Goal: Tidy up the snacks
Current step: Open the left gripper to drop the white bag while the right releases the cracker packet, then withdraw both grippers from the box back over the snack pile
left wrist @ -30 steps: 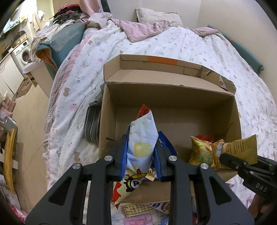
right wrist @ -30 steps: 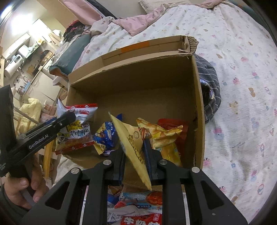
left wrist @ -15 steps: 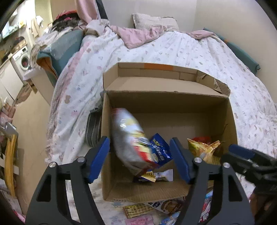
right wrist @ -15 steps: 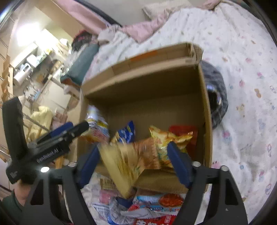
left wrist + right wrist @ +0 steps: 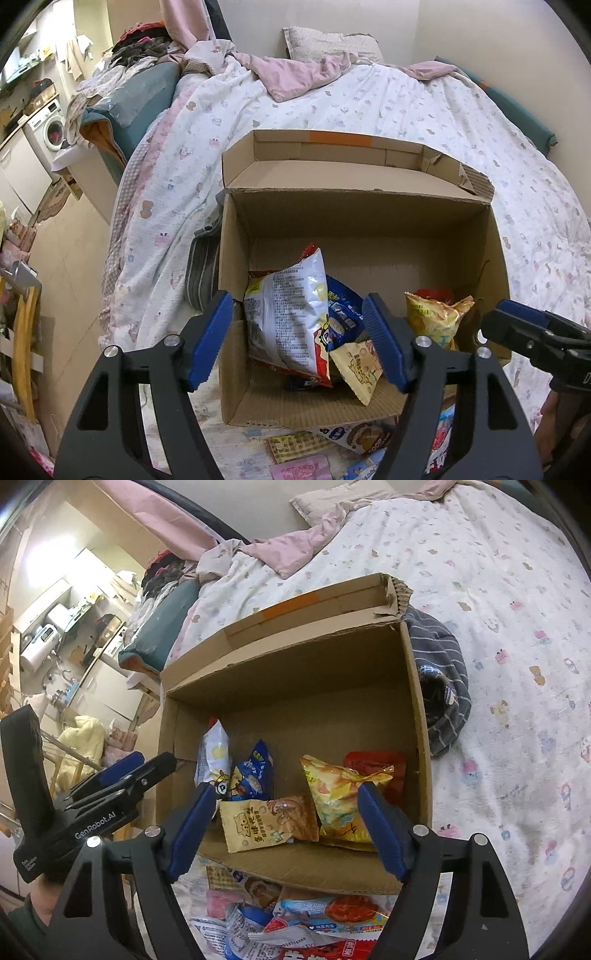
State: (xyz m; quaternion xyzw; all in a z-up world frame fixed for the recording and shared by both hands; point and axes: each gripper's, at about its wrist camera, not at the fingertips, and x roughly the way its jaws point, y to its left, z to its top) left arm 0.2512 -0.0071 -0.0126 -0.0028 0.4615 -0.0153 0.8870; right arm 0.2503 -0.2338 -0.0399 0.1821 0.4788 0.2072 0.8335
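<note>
Stage: partway through, by my reading; several packets are in the cardboard box (image 5: 495, 266), more wait outside it.
Box: stands open on the bed (image 5: 424, 110), near the bed's near edge, flaps folded outward.
Packed, left side of box: a white chip bag (image 5: 286, 317) leans against the left wall, a blue packet (image 5: 341, 314) just behind it.
Packed, middle: a tan packet (image 5: 267, 821) lies against the near wall, touching the blue one.
Packed, right side: a yellow bag (image 5: 338, 794) stands upright with a red packet (image 5: 376, 768) behind it, close to the right wall.
Still to pack: a loose pile of snack packets (image 5: 314, 919) on the bed just in front of the box's near wall; how many cannot be counted.
Left gripper (image 5: 299, 339): jaws spread wide and empty, above the box's near left corner; the white bag shows between them but the pads do not press it.
Right gripper (image 5: 288, 827): jaws spread wide, nothing held, over the near wall of the box.
Next, likely: reach back to the pile for more packets.
Beside box: a striped grey garment (image 5: 443, 672) lies against one side wall.
</note>
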